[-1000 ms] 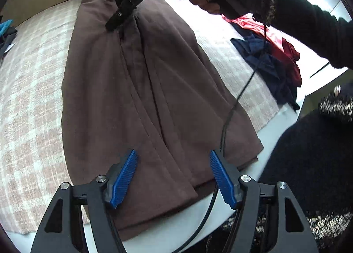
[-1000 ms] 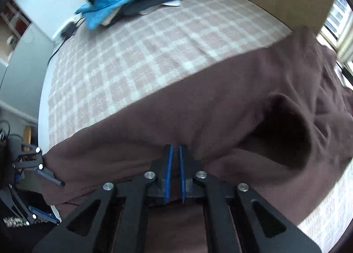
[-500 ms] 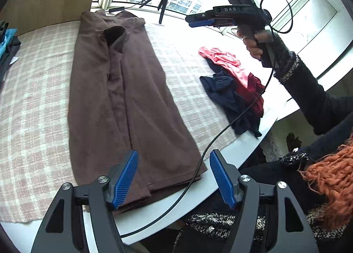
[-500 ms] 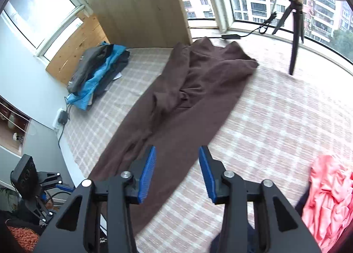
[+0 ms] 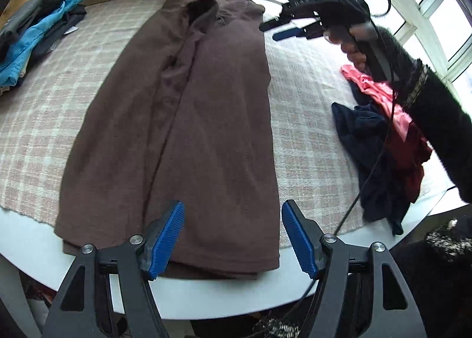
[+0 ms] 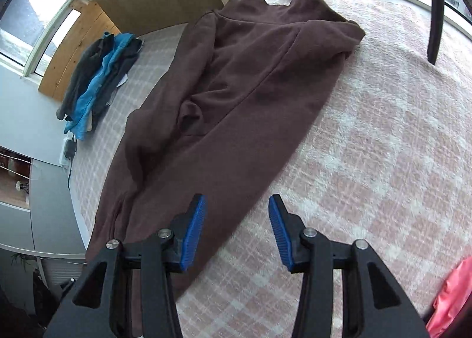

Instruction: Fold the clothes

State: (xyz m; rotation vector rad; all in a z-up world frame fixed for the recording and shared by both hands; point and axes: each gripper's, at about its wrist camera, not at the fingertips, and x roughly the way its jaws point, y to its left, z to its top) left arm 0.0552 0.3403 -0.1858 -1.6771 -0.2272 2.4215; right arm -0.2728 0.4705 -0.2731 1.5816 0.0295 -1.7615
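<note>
Navy garment (image 5: 371,143) shows only in left wrist view.

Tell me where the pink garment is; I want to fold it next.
In the left wrist view, the pink garment lies crumpled at the right side of the checked cloth, on a dark navy garment, right of the long brown garment.

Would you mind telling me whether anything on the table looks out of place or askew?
The brown garment lies long and narrow, its near hem hanging past the cloth at the table edge. Dark and red clothes lie crumpled at the right edge.
</note>
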